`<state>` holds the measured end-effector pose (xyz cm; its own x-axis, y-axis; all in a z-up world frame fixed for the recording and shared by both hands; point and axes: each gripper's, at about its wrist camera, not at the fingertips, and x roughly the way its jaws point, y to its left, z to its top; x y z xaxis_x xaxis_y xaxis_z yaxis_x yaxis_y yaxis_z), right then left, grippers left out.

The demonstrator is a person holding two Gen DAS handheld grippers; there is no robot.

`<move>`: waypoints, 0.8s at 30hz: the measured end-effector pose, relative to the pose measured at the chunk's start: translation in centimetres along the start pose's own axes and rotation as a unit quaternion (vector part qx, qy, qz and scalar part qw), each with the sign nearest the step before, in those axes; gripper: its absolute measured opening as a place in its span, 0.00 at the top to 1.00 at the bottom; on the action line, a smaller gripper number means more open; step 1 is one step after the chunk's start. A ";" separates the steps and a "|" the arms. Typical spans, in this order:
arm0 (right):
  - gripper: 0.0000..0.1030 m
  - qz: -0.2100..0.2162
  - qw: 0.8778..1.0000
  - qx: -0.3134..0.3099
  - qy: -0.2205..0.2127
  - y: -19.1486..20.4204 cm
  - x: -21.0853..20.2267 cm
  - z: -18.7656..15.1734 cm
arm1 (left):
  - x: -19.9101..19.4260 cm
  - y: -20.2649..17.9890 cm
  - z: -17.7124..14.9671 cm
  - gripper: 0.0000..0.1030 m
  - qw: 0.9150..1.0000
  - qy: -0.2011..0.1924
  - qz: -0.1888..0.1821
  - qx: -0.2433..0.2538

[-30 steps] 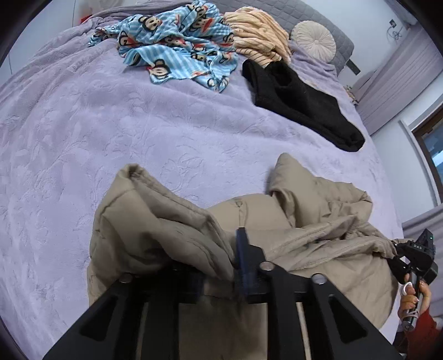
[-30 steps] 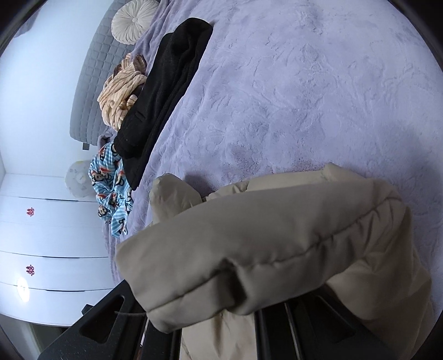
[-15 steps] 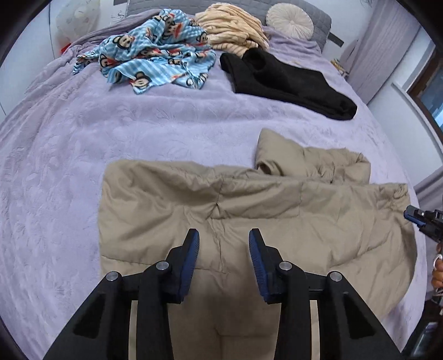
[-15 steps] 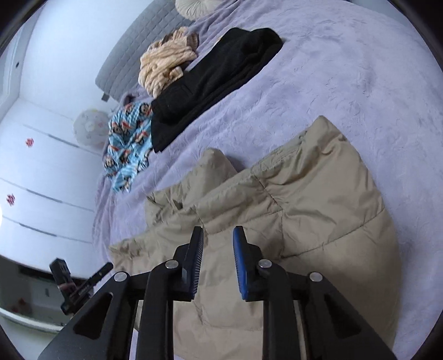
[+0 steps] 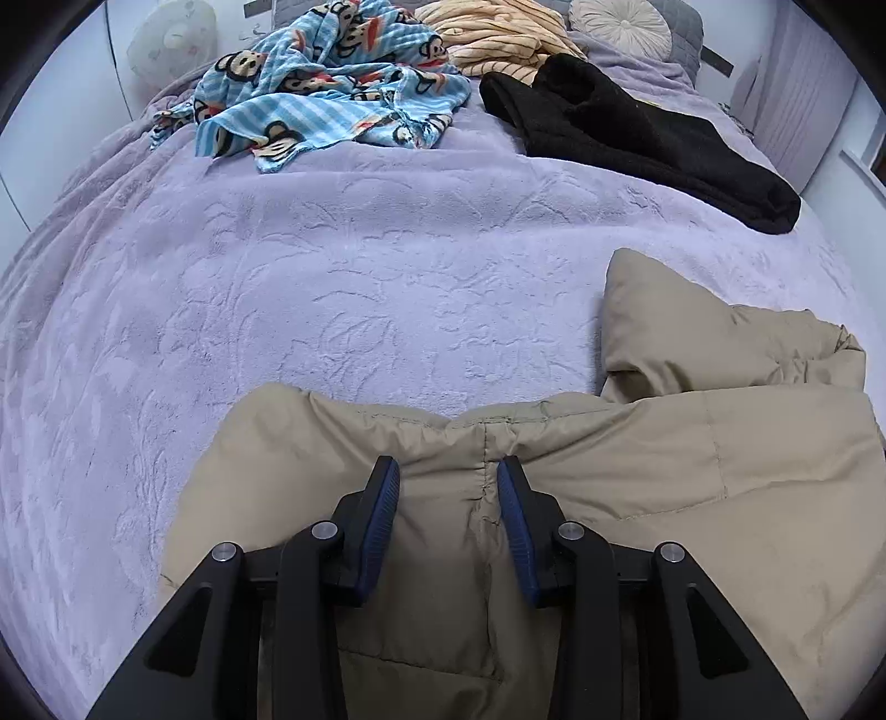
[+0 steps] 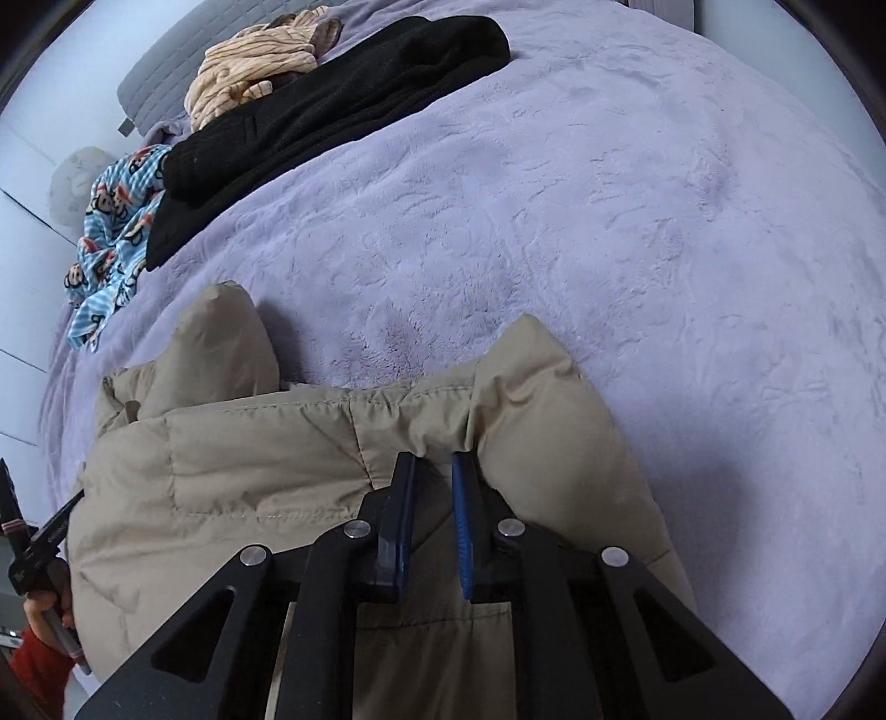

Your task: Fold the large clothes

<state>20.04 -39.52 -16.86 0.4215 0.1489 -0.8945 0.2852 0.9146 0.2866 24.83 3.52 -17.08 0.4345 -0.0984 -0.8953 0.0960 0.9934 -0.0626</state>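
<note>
Puffy quilted beige jacket [image 5: 637,487], near edge of plush lilac bed [image 5: 343,266]; left hand-held gripper [image 5: 447,471] spread over it, right hand-held gripper [image 6: 433,464] pinching its fold.

A home bedroom: a lilac plush bedspread [image 5: 360,266] (strewn clothes), grey padded headboard [image 6: 160,66] and round cushion [image 5: 620,25].

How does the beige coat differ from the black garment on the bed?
The coat is puffy, quilted and smooth; the black garment is flatter and fuzzy. The coat lies right below both cameras; the black garment lies toward the far end of the purple blanket. Both rest on that blanket.
</note>
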 end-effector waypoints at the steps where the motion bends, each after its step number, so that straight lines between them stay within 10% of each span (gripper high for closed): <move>1: 0.92 -0.002 1.000 0.001 0.000 -0.1 0.4 0.2 | 0.3 0.0 0.1 0.60 1.000 0.000 0.001 -0.002; 9: 0.94 -0.012 0.999 0.045 0.000 -0.1 0.0 1.2 | -1.8 -0.2 1.5 0.59 0.999 -0.006 0.016 -0.030; 15: 0.92 0.074 0.994 -0.046 -0.067 6.2 -5.9 -2.2 | -8.6 -4.2 0.6 0.59 0.994 -0.071 -0.081 0.022; 24: 0.95 0.072 0.996 -0.040 -0.036 8.5 0.5 -2.7 | -1.2 -7.0 0.6 0.59 0.997 -0.008 -0.073 0.011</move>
<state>20.38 -30.64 -15.80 0.5149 0.2564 -0.8180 0.1482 0.9133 0.3795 24.14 -3.37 -15.32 0.4285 -0.2433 -0.8702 0.1796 0.9668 -0.1818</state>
